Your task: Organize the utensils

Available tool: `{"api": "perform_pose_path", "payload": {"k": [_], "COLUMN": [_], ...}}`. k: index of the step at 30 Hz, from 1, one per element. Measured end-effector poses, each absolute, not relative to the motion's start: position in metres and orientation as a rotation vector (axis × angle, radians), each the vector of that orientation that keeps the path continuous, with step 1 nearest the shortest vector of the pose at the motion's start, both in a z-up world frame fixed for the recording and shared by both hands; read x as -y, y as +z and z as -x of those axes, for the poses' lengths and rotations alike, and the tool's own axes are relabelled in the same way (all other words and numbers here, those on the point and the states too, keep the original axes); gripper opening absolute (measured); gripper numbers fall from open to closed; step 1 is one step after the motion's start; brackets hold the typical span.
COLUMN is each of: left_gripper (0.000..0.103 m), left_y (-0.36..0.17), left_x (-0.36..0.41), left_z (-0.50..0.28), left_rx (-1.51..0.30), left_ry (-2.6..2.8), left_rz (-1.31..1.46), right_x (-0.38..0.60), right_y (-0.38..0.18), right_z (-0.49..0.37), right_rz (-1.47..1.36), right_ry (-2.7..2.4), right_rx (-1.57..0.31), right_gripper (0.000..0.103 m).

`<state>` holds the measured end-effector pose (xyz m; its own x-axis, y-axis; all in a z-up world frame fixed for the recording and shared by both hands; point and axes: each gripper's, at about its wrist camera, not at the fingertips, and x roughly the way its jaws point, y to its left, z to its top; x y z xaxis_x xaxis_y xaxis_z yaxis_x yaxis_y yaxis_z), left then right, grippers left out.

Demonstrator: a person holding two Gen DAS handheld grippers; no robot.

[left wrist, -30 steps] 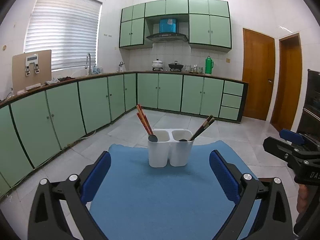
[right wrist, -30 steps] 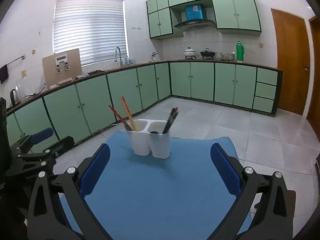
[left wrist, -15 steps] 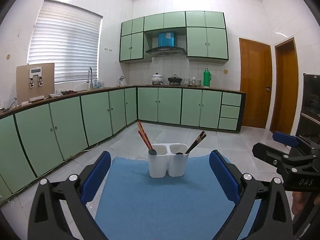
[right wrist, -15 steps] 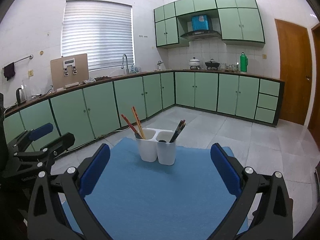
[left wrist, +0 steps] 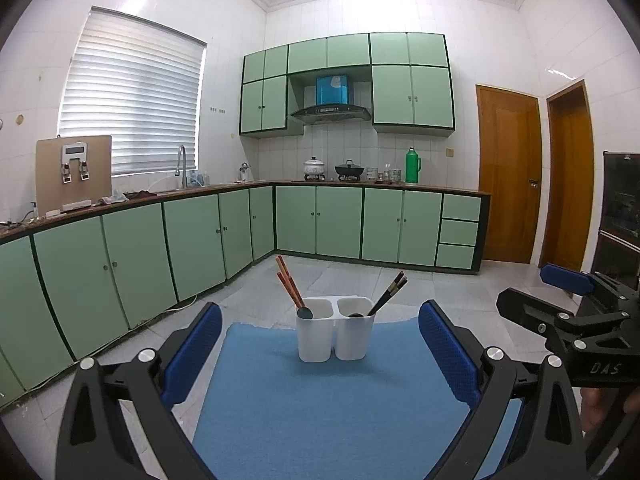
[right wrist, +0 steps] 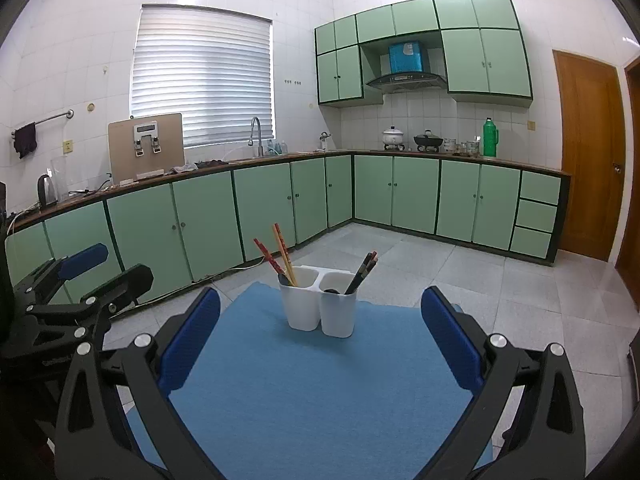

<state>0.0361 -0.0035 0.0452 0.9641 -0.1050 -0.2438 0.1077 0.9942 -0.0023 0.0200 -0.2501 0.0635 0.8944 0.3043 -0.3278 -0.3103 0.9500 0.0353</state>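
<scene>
A white two-compartment holder (left wrist: 335, 334) stood on the blue mat (left wrist: 320, 408), well apart from both grippers, at twelve o'clock between the spread pads. The left gripper (left wrist: 320, 360) and the right gripper (right wrist: 320, 350) both had their jaws wide apart, holding nothing. Red chopsticks (left wrist: 289, 286) in the left compartment leaned toward eleven o'clock, handles up; dark chopsticks (left wrist: 387, 294) in the right compartment leaned toward one o'clock. A dark spoon end (left wrist: 305, 313) showed at the left compartment's rim.
</scene>
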Motion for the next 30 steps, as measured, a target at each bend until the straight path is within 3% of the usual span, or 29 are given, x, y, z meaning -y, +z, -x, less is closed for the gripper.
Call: {"api": "perform_pose_path", "payload": {"k": [30], "left_gripper": [0.097], "left_y": [0.0487], "left_x": [0.0026], "left_z": [-0.0317], "left_rx": [-0.244], "left_ry": [-0.102], "left_rz": [-0.011], "right_x": [0.2469], "right_y": [0.0641], "right_z": [-0.0189], "right_rz": [0.018], "right_ry": [0.317], "right_rx": [-0.334], "right_gripper": [0.098]}}
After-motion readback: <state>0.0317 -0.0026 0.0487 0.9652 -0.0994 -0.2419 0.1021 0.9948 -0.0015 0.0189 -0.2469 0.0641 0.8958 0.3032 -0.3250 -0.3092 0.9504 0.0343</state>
